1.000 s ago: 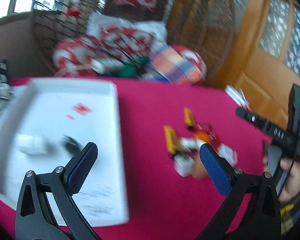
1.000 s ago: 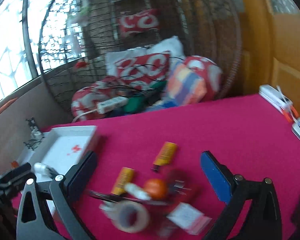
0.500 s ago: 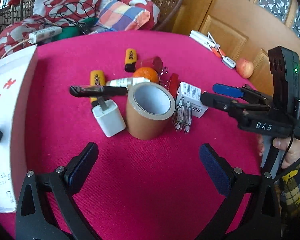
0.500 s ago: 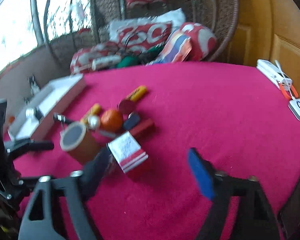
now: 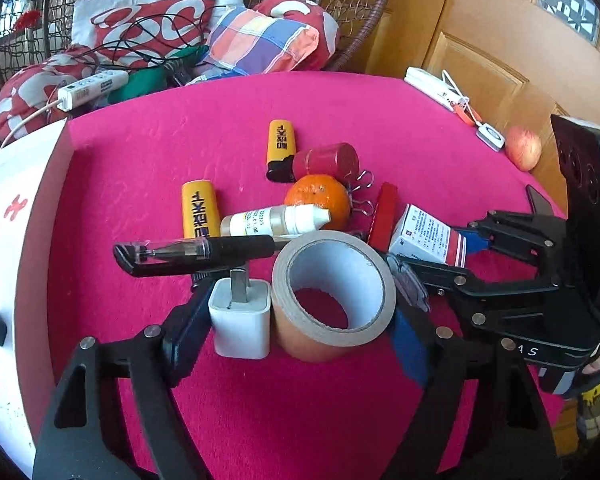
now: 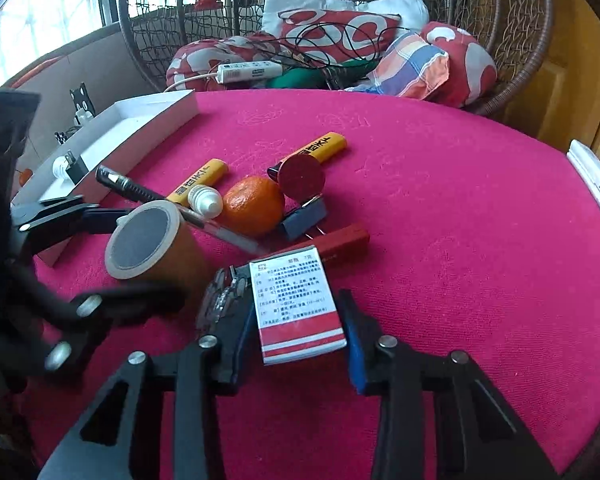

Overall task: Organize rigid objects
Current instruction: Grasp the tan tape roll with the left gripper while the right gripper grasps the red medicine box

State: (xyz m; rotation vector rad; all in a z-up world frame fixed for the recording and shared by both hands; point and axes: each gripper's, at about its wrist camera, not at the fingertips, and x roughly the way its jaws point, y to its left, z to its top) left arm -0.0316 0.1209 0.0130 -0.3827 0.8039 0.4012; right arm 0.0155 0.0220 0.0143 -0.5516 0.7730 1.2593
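Observation:
A heap of small items lies on the pink table [image 5: 228,128]. My left gripper [image 5: 300,320] stands open around a white charger plug [image 5: 242,322] and a brown tape roll [image 5: 332,292], its fingers close on both sides. A black pen [image 5: 196,252] lies over them. My right gripper [image 6: 296,328] stands around a white and red box [image 6: 296,308], with a small gap at the right pad. The box also shows in the left wrist view [image 5: 428,236]. A white tray [image 6: 140,128] lies at the left, holding small items.
The heap also holds two yellow lighters [image 5: 198,208], an orange [image 5: 318,196], a dropper bottle [image 5: 276,220], a red cylinder [image 5: 328,160], binder clips [image 6: 304,216] and a red bar [image 6: 340,240]. An apple [image 5: 522,148] and white gadgets [image 5: 440,88] lie at the right edge. Cushions fill the wicker chair behind.
Both grippers have moved in to the heap and narrowed. The left went from the tray to the charger and tape roll. The right now brackets the white and red box.

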